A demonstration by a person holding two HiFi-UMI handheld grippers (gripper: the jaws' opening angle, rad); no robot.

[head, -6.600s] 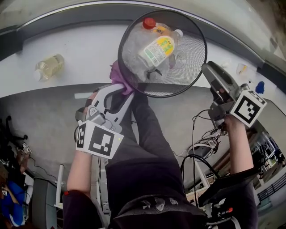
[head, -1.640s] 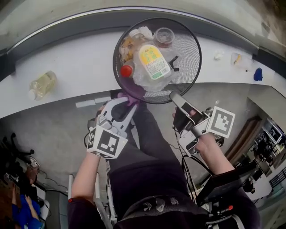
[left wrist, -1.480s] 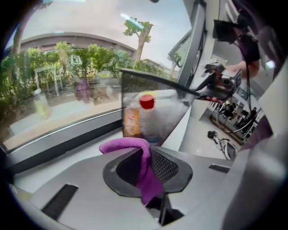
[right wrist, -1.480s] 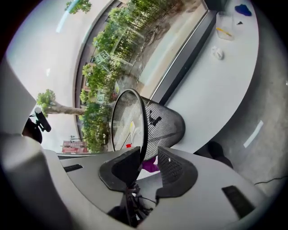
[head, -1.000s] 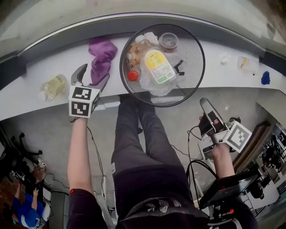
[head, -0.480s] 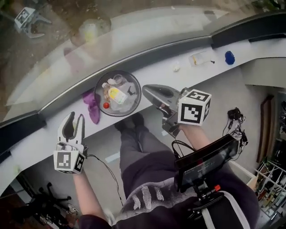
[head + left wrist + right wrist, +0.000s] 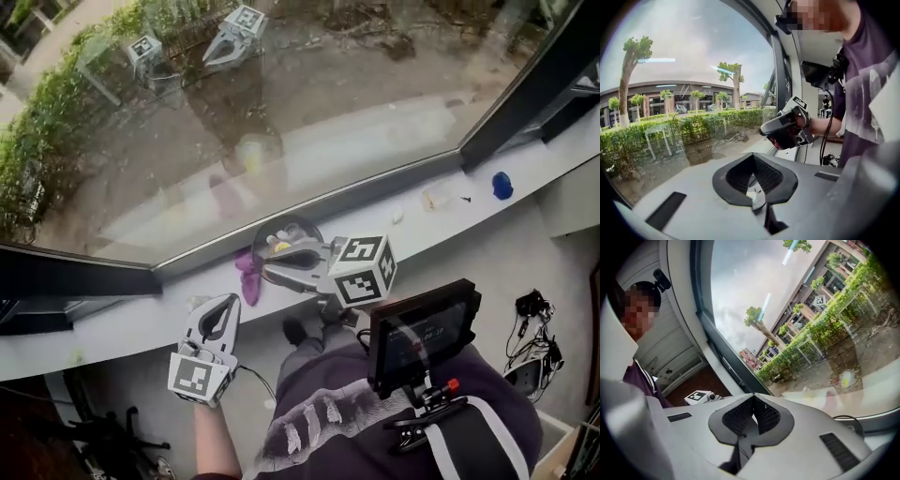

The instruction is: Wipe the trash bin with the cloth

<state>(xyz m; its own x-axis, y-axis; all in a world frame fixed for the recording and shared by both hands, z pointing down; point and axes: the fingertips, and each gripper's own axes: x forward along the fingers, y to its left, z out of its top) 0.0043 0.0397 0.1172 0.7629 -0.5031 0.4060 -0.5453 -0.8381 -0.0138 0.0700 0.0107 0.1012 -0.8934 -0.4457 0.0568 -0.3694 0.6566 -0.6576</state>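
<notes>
Head view: left claw point(image 7: 223, 306), right claw point(image 7: 267, 268) aloft, closed.

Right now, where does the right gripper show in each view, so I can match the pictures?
Head view: right gripper at the centre, jaws shut, tips pointing left.
Left gripper view: right of centre, tips pointing left.
Right gripper view: its own shut jaws, bottom centre.
Shared landmark: the green hedge outside.

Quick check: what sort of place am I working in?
Likely an office or lab room beside a big window: a white sill carries the trash bin and cloth, with hedges outside.
</notes>
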